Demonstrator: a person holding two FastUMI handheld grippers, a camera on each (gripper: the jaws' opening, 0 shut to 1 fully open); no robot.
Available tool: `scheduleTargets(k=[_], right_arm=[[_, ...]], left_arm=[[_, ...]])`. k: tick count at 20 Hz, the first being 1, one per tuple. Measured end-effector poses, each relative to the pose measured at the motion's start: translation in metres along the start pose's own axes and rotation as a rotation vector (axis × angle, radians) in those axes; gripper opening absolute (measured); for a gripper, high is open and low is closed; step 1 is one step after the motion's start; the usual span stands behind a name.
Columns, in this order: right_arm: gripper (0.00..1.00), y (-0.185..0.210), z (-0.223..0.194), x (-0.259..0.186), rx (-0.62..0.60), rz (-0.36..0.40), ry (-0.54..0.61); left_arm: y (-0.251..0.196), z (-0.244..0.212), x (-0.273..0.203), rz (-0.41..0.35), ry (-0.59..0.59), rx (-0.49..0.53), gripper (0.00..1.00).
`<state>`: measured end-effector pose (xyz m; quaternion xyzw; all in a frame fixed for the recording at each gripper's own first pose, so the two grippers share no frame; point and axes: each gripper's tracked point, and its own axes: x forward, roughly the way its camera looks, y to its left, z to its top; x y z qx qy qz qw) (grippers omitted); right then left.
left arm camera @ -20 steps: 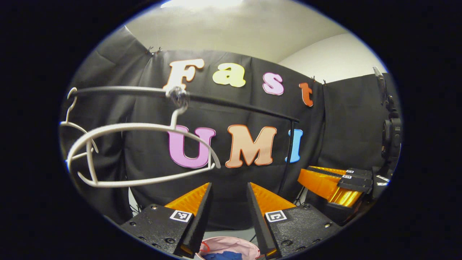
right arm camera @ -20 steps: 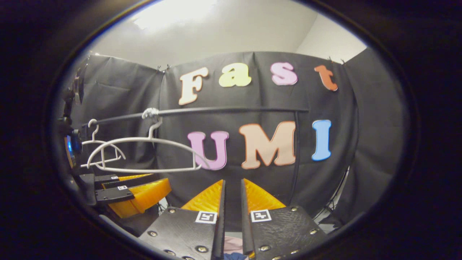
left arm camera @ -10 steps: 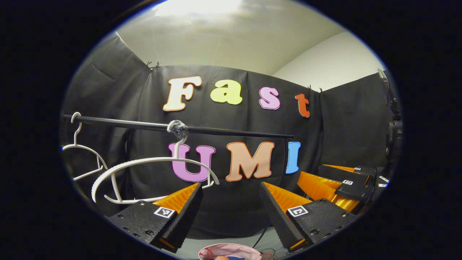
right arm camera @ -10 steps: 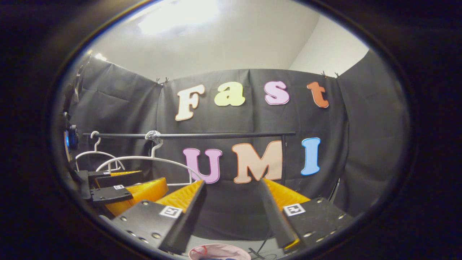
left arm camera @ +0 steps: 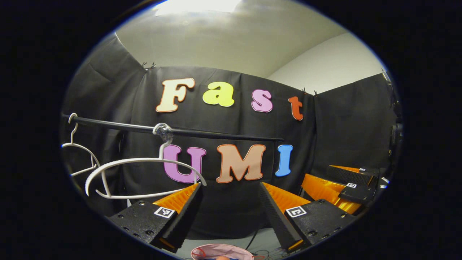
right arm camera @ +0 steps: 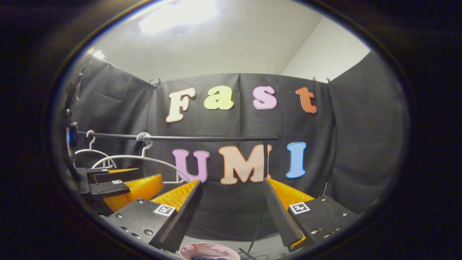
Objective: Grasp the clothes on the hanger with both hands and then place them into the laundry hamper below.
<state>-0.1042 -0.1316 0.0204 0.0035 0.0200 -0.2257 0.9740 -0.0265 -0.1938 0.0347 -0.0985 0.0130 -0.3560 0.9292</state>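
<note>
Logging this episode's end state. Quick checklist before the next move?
1. Left hand-held gripper open, nothing between fingers: ok.
2. Right hand-held gripper open, nothing between fingers: ok.
3. Near hanger on the rail bare of clothes: ok.
4. Pink hamper below both grippers: ok.
5. Garment fully inside hamper: cannot tell, just its rim and a bit of blue show.
6. Second hanger bare: ok.

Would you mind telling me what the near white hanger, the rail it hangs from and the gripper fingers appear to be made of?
White hanger: probably moulded plastic, matte, with thin bars of uniform colour. Rail: likely metal tube with a black coating; it is slim, straight and faintly glossy. Fingers of the left gripper: seemingly 3D-printed plastic, with orange ribbed faces on rough, textured black bodies held by screws.
</note>
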Motion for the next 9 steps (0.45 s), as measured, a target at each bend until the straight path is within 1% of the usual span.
scheduleTargets(k=[1,4,6,9], right_arm=[[0.99,-0.007,-0.001,-0.002,-0.004,-0.002,0.005],[0.99,-0.03,0.0,-0.004,-0.021,-0.008,0.005],[0.99,-0.045,-0.006,0.004,-0.027,-0.007,0.012],[0.99,-0.071,-0.013,0.01,-0.03,0.002,0.003]], left_arm=[[-0.008,-0.002,0.002,-0.009,0.002,-0.004,0.96],[-0.036,-0.006,0.011,-0.026,0.009,-0.011,0.95],[-0.052,-0.011,0.019,-0.035,0.017,-0.006,0.95],[-0.078,-0.021,0.035,-0.021,0.001,0.001,0.96]])
